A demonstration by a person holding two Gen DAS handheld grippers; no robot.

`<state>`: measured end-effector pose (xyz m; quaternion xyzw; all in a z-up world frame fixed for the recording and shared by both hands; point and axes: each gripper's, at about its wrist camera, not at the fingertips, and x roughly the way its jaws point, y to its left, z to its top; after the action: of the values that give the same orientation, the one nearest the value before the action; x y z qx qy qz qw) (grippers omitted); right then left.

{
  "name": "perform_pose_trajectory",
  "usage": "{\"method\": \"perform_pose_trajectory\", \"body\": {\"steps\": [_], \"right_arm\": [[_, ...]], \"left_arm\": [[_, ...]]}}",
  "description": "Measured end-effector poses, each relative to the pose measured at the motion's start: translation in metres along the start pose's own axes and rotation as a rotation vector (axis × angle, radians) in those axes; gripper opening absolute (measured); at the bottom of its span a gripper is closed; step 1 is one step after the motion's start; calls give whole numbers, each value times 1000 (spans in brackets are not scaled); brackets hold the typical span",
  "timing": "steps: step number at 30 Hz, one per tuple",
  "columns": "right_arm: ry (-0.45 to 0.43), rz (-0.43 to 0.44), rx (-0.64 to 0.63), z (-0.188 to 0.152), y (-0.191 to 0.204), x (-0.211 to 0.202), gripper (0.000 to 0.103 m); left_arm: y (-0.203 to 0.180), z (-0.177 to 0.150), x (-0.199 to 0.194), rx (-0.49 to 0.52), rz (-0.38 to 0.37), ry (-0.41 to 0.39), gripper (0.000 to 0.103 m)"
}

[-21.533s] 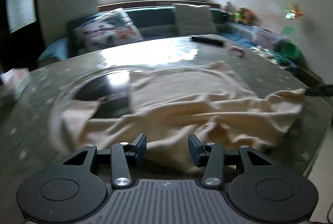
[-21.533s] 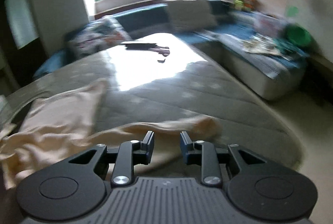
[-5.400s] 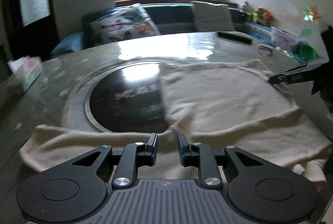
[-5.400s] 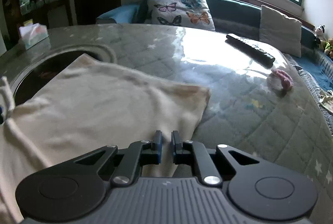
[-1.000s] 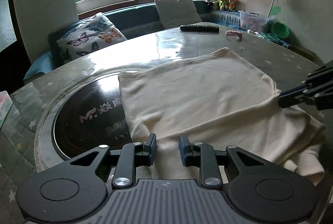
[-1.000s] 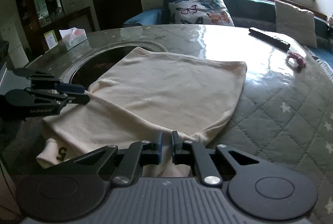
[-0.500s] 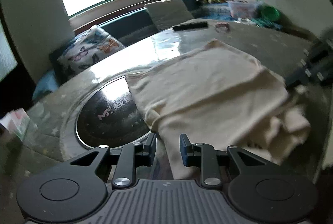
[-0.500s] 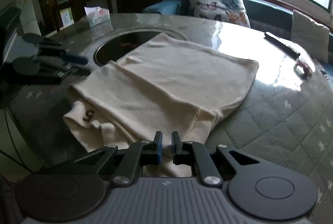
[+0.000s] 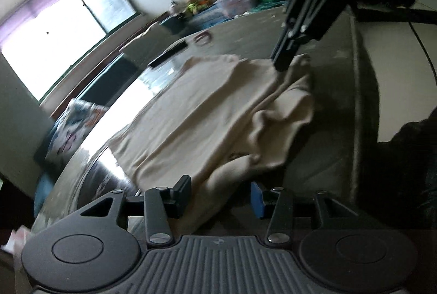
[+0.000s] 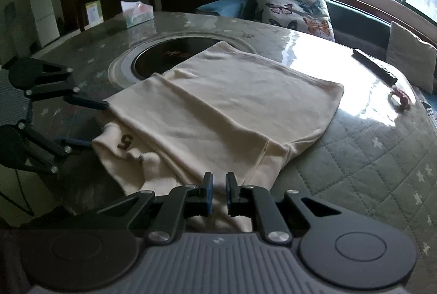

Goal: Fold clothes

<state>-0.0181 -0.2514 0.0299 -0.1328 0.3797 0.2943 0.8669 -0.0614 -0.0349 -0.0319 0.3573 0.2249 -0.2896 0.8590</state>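
Observation:
A cream garment (image 10: 232, 108) lies folded on the round table, a brown "5" on its bunched near-left corner (image 10: 124, 142). My right gripper (image 10: 218, 188) is shut on the garment's near edge; in the left wrist view it (image 9: 280, 65) pinches the cloth at the far side. My left gripper (image 9: 220, 194) is rolled sideways at the garment's (image 9: 196, 113) left edge. Its jaws are opening, with a fold of cloth lying loose between them and the pads off it. In the right wrist view the left gripper (image 10: 97, 123) has its fingers spread beside the "5" corner.
The table (image 10: 368, 171) has a quilted green cover under glass and a black round inset (image 10: 164, 56). A remote (image 10: 374, 65) and a pink item (image 10: 400, 97) lie far right, a tissue box (image 10: 136, 11) far left. A sofa with a butterfly cushion (image 10: 297, 12) stands behind. The table edge (image 9: 355, 102) is close.
My left gripper has rolled over, slid along the garment's left edge and spread its fingers wider. The right gripper has drawn back a little, still shut on the cloth.

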Motion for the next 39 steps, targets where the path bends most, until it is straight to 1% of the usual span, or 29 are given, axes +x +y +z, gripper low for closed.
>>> {"method": "perform_pose_trajectory", "body": {"steps": [3,4,5,6,7,9,10,12,14,16,19,20,22,23,24,27,28,30,33,37,39], "right_arm": [[7,2,-28,-3,5,-5,10],[9,3,-37,-3,6,-6,11],[11,4,-46,-4,7,-8,17],[13,5,-60,-5,9,-9,26],[14,5,-76,-6,11,-11,29],[13,12,-113,-7,16,-14,30],[13,20,-131,-8,18,-15,31],[9,30,-165,-8,23,-16,41],[-3,32,-201,-8,27,-15,43],[-19,22,-236,-7,32,-10,47],[-46,8,-268,-6,33,1,47],[-49,2,-274,-6,32,6,45],[-42,0,-273,-4,30,14,36],[-34,4,-265,-3,28,17,26],[-27,14,-254,-2,26,20,17],[-23,45,-192,4,17,21,9],[-25,50,-173,7,14,20,9],[-38,61,-128,12,7,17,8],[-58,71,-80,21,0,13,7],[-83,68,-57,30,-5,9,6],[-90,62,-49,35,-6,9,6]], "left_arm": [[-1,3,3,18,-15,-27,48],[0,4,5,17,-22,-34,45],[1,4,6,11,-30,-41,33],[5,6,8,-8,-38,-45,23],[11,8,9,-37,-47,-49,21],[23,13,11,-93,-53,-58,15],[29,16,12,-120,-54,-63,14],[41,23,15,-172,-59,-72,13],[52,28,20,-208,-68,-73,12],[61,33,26,-237,-75,-71,12],[70,36,33,-260,-83,-66,12],[72,36,34,-268,-85,-63,13],[73,34,36,-280,-87,-55,13],[74,32,36,-285,-87,-50,13],[74,31,37,-290,-88,-45,16],[70,24,30,-290,-77,-43,16],[68,22,27,-289,-73,-45,17],[63,17,20,-275,-50,-46,29],[55,7,10,-249,-14,-40,35],[46,-7,9,-195,36,-12,35],[43,-11,12,-171,50,5,35]]}}
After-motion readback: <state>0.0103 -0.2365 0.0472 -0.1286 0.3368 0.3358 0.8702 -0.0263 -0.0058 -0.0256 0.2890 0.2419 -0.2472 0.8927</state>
